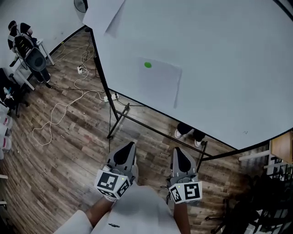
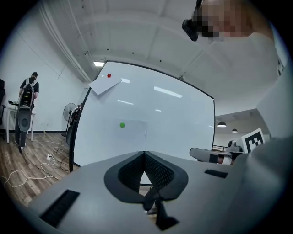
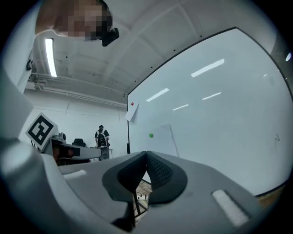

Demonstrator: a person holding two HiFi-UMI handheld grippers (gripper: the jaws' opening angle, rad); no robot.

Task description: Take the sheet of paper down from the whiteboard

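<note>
A white sheet of paper (image 1: pixel 159 83) hangs on the big whiteboard (image 1: pixel 219 55), pinned at its top left by a green magnet (image 1: pixel 147 65). Both gripper views show the same sheet (image 2: pixel 133 133) (image 3: pixel 164 140) ahead, well beyond the jaws. My left gripper (image 1: pixel 132 145) and right gripper (image 1: pixel 177 150) are held side by side low in the head view, short of the board, both pointing at it. Each has its pads pressed together with nothing between them. From its own camera, the left gripper (image 2: pixel 144 153) points just right of the sheet, and the right gripper (image 3: pixel 147 153) points below it.
A second sheet (image 1: pixel 103 13) is pinned at the board's upper left with a red magnet (image 2: pixel 109 76). The board's black stand (image 1: pixel 120 116) and someone's shoes (image 1: pixel 187 132) are below it. Cables (image 1: pixel 59 109) trail over the wooden floor. A person (image 1: pixel 27 48) stands far left.
</note>
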